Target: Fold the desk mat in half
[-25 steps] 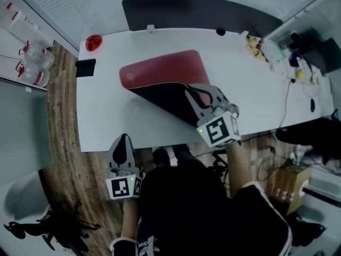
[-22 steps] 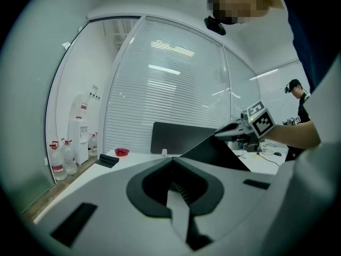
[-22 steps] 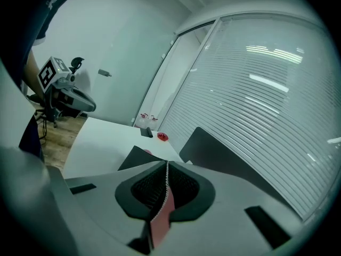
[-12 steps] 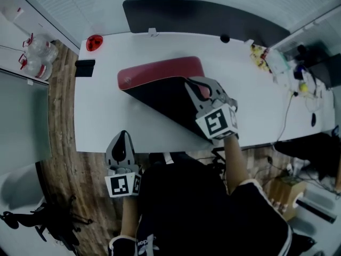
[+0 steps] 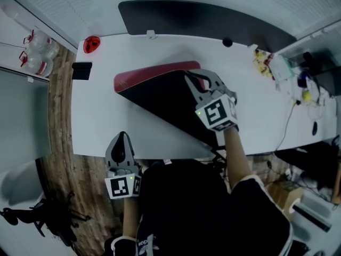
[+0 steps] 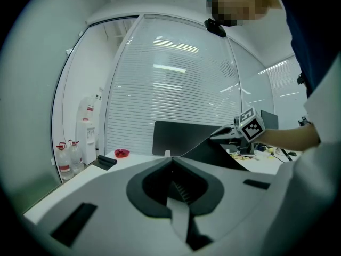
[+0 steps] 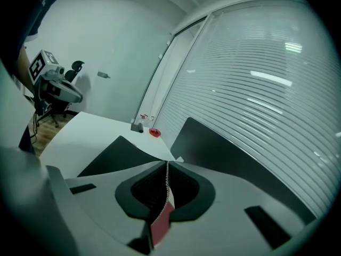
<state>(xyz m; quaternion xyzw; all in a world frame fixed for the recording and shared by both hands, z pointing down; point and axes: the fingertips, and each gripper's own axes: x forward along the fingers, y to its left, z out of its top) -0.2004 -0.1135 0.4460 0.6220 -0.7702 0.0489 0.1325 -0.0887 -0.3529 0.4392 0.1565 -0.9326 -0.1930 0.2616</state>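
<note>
- Head view: there is one white table point(image 5: 106, 116) with one desk mat point(image 5: 160, 100) on it. The mat is red on top and black underneath.
- One right gripper point(image 5: 193, 83) pinches a corner of the mat. It holds that corner up over the red part, so the black side shows.
- One left gripper point(image 5: 122, 143) is at the table's near edge, well apart from the mat.
- Past the left gripper, off to its left, are one red dish point(image 5: 92, 44) and one black block point(image 5: 81, 70). Two water bottles point(image 5: 33, 63) stand on the floor.
- Left gripper view: its two jaws are pressed together with nothing between them.
- Ahead of it and to the right, the right gripper point(image 6: 229, 135) lifts the mat's black flap point(image 6: 213, 152).
- Ahead and to the left are the red dish point(image 6: 122, 153) and the two bottles point(image 6: 64, 164).
- Right gripper view: its two jaws are closed tight on the mat's thin edge. One red strip of mat point(image 7: 162, 220) shows between them.
- The red dish point(image 7: 154, 133) sits farther ahead. The left gripper point(image 7: 72, 94) is far off to the left.
</note>
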